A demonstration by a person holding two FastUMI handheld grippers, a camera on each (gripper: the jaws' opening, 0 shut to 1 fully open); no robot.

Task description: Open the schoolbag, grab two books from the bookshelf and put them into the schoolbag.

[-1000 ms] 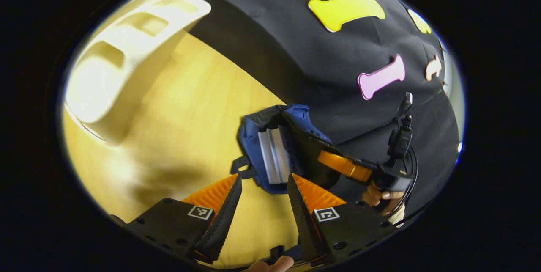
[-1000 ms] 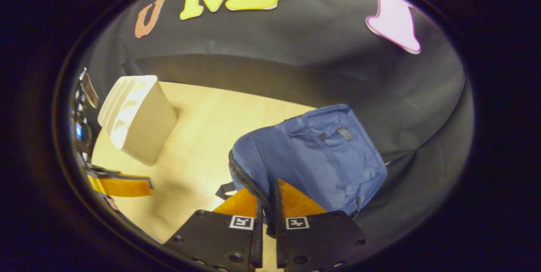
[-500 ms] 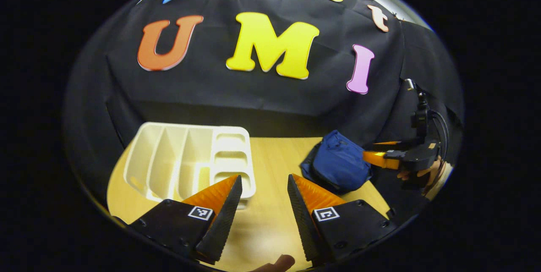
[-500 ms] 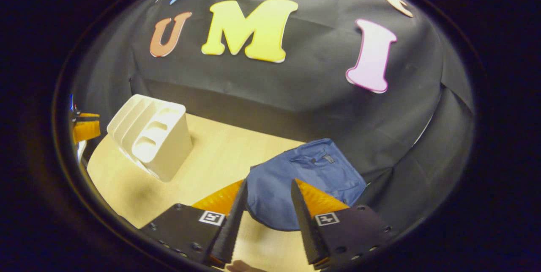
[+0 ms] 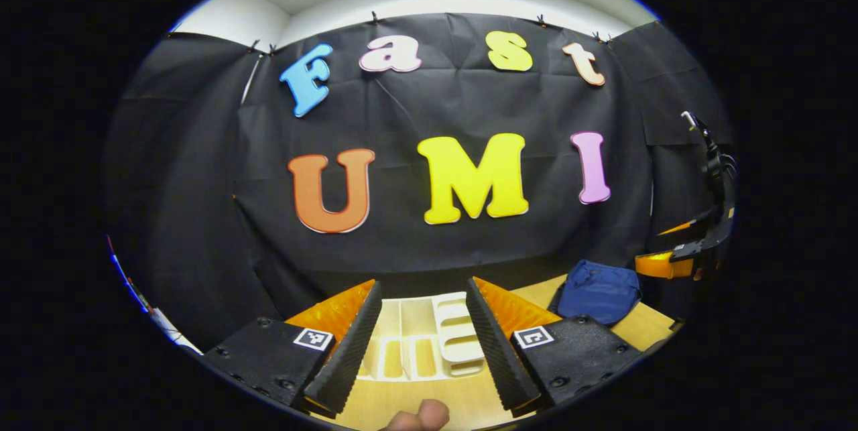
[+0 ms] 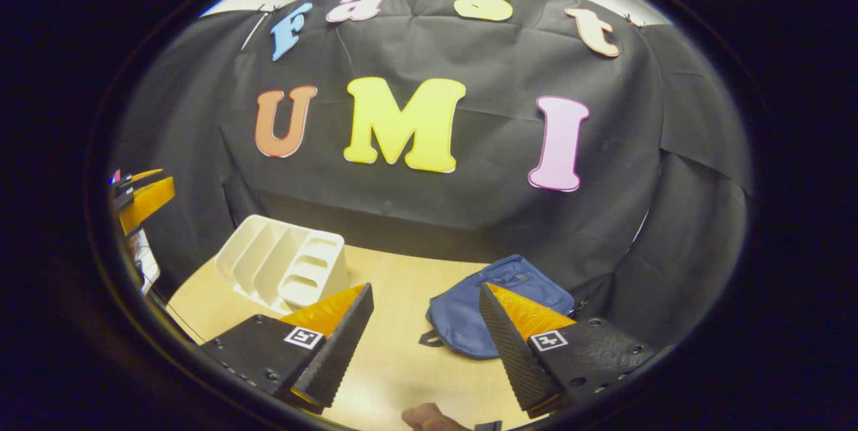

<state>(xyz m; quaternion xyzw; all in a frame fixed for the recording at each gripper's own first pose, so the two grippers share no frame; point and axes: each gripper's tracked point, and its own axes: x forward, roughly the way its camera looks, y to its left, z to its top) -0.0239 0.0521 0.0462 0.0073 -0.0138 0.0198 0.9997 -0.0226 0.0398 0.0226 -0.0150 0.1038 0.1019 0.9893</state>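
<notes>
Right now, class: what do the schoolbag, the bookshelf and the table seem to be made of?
Schoolbag: probably woven fabric, matte blue; it slumps and creases.
Bookshelf: likely moulded plastic, smooth cream with rounded slots.
Table: wood or wood-look laminate, pale with faint grain.

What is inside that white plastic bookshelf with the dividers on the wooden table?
The white plastic bookshelf shows bare slots with no books visible. The left gripper hides part of its slots in the left gripper view.
</notes>
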